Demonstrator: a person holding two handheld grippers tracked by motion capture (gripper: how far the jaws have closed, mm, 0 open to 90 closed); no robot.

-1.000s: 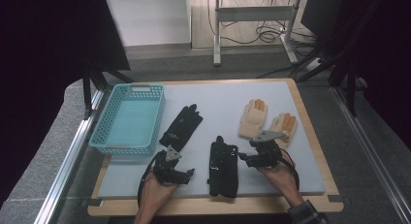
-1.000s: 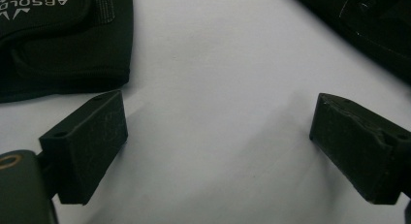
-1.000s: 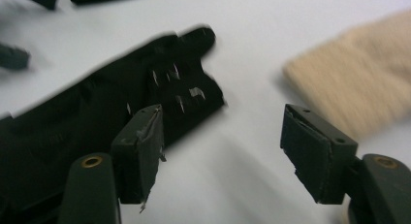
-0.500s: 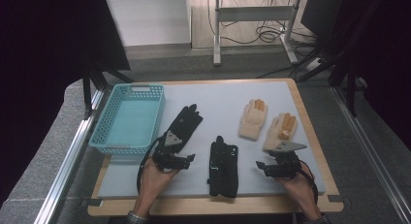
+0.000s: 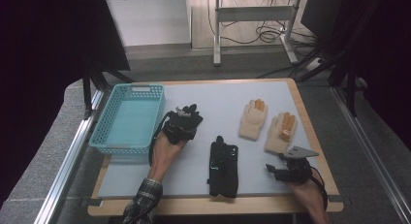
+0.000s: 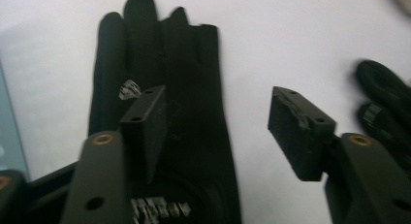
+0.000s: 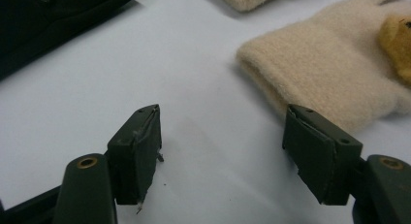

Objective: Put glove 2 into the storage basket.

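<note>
The left tool (image 6: 215, 132), jaws just closing yet still apart astride the black glove (image 6: 160, 112) lying flat on the worktop (image 5: 218, 95) beside the basket (image 5: 128, 120), may pinch too little fabric — the glove could slip free — while the right tool (image 7: 220, 158) stands open, empty.
</note>
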